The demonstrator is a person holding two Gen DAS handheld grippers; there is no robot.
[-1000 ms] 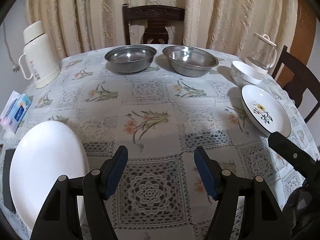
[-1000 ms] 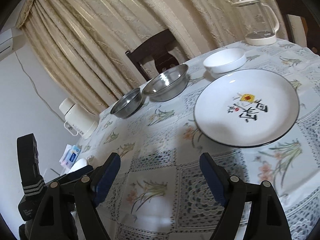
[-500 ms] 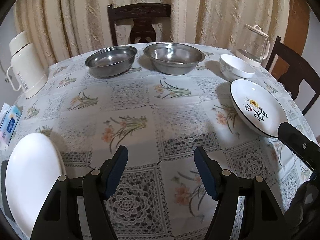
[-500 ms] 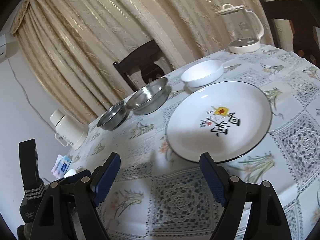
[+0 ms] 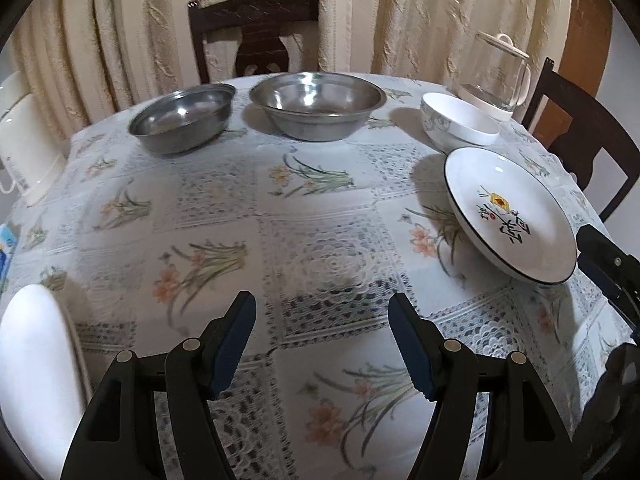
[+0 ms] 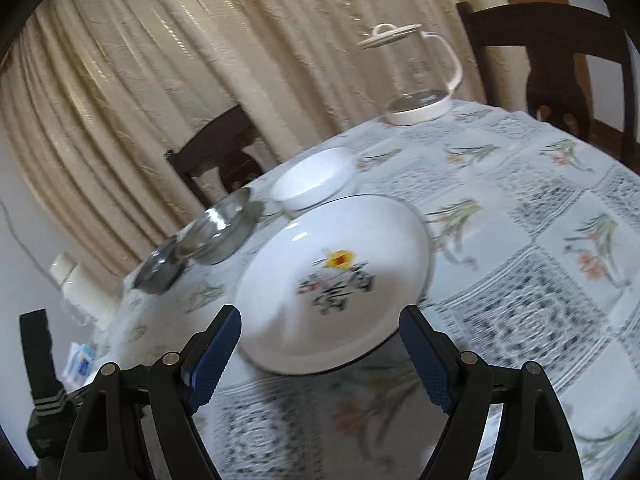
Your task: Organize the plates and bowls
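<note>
Decorated plate (image 6: 340,280), white with a dark rim and a painted motif, lies on the right side of the table, near edge. Right gripper (image 6: 320,354) hovers just short of it, jaws spread wide, nothing held; the plate's near rim sits between the blue pads (image 6: 212,360). White bowl (image 5: 460,124) just beyond the plate. Two steel bowls at the far side: smaller (image 5: 182,118) left, larger (image 5: 318,104) right, close together. Plain white plate (image 5: 38,360) at near left edge. Left gripper (image 5: 322,344) over bare tablecloth (image 5: 320,216), jaws wide apart, empty. Glass kettle (image 5: 498,74) far right; white thermos (image 5: 24,140) far left. Dark chair (image 5: 256,36) behind, against curtains (image 5: 420,16).
</note>
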